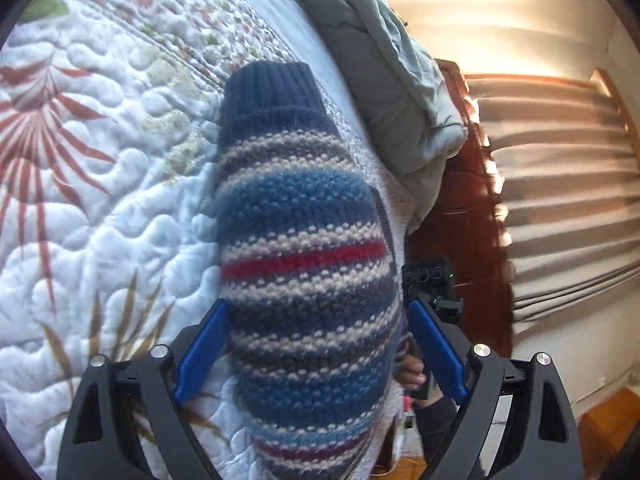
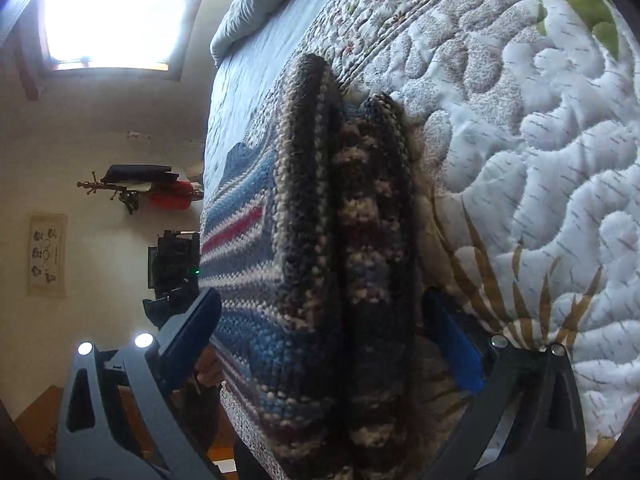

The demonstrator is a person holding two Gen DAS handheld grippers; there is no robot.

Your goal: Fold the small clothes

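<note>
Striped knitted sweater on the bed, both grippers with jaws spread around it.

Left wrist view: the left gripper (image 1: 316, 344) has its jaws spread wide, and the striped sweater (image 1: 304, 232) lies between the blue fingers (image 1: 200, 352); whether the pads touch the wool is hard to tell. The sweater rests on the quilt (image 1: 100, 208) near the bed's edge, its lower end cut off by the frame. Beside the edge, the other gripper and a hand (image 1: 412, 372) are partly hidden. A grey blanket (image 1: 384, 64) lies at the far end. Right wrist view: the right gripper (image 2: 320, 344) also has its jaws spread, with thick folded layers of the sweater (image 2: 344, 240) between them, dark and blurred. Free quilt (image 2: 540, 200) lies to the right; the left gripper (image 2: 172, 272) shows dimly at the edge.
</note>
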